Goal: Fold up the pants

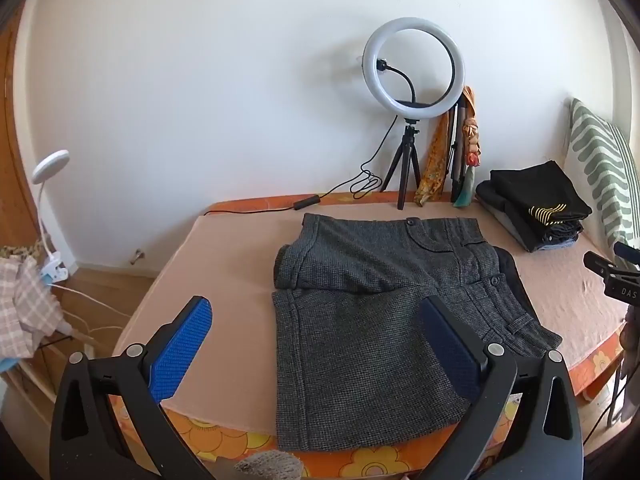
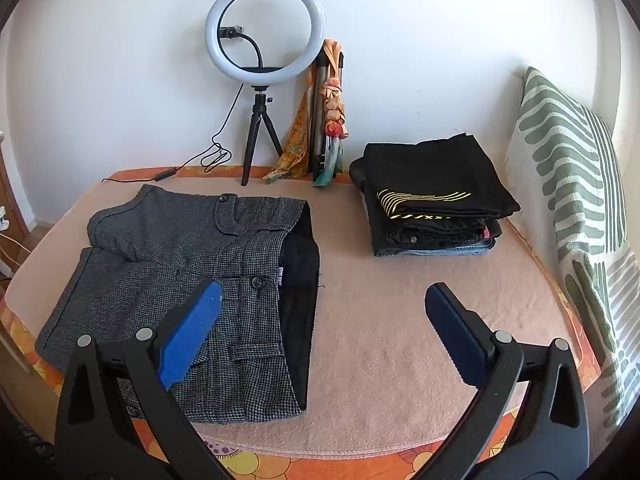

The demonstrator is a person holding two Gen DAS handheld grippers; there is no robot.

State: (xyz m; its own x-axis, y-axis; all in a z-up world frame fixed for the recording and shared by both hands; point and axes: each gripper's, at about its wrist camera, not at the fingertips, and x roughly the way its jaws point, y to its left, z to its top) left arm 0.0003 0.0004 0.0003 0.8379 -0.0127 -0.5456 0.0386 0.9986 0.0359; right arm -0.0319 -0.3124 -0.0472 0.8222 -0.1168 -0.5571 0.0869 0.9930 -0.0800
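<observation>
Here we are above the bed, and the grey checked pants (image 1: 360, 312) lie flat on the pink blanket (image 1: 224, 248), folded over on themselves, waistband and dark lining toward our right side. Our left gripper (image 1: 316, 340) hangs over the near end of the pants, jaws spread wide, holding nothing. Our right gripper (image 2: 324, 328) hovers over the waistband edge and bare blanket beside it, jaws wide apart too, nothing between them. Against the white wall stands a ring light (image 2: 265, 28) on a small tripod, and well apart from the pants sits a stack of folded dark clothes (image 2: 432, 196), near a green-striped pillow (image 2: 568, 184).
</observation>
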